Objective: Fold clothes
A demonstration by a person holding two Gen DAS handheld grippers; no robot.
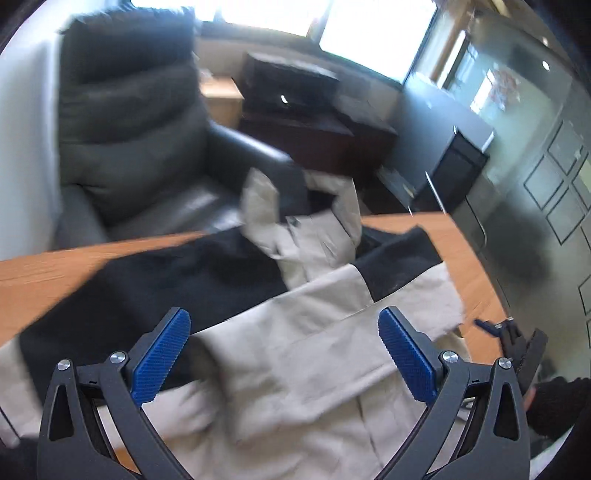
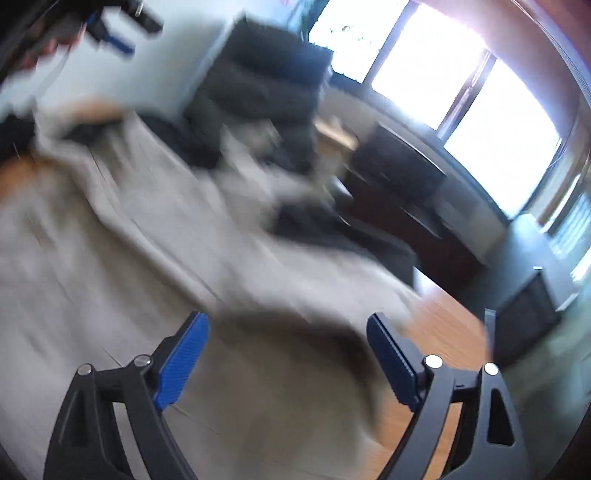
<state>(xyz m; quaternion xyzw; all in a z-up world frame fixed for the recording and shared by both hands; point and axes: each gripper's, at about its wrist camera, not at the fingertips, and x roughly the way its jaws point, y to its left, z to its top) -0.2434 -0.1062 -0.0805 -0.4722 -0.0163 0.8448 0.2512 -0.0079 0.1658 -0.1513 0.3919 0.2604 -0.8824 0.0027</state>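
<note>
A beige and black garment point(image 1: 295, 362) lies spread on the wooden table point(image 1: 55, 266), its collar end point(image 1: 314, 236) rumpled toward the far edge. My left gripper point(image 1: 284, 321) hovers over the beige cloth, open, with nothing pinched between the blue pads. In the right wrist view, which is blurred, the same garment point(image 2: 110, 258) fills the left half. My right gripper point(image 2: 288, 321) is open over its edge near bare table point(image 2: 443, 325). The right gripper point(image 1: 498, 330) also shows at the left view's right edge, and the left gripper point(image 2: 129, 29) at the right view's top left.
A dark leather armchair point(image 1: 140, 147) stands just beyond the table's far edge. Behind it are a dark wooden cabinet point(image 1: 314, 122) and bright windows point(image 2: 424, 55). A glass partition point(image 1: 535, 147) and a black box point(image 1: 458, 166) are to the right. A dark sleeve point(image 1: 554, 406) holds the right gripper.
</note>
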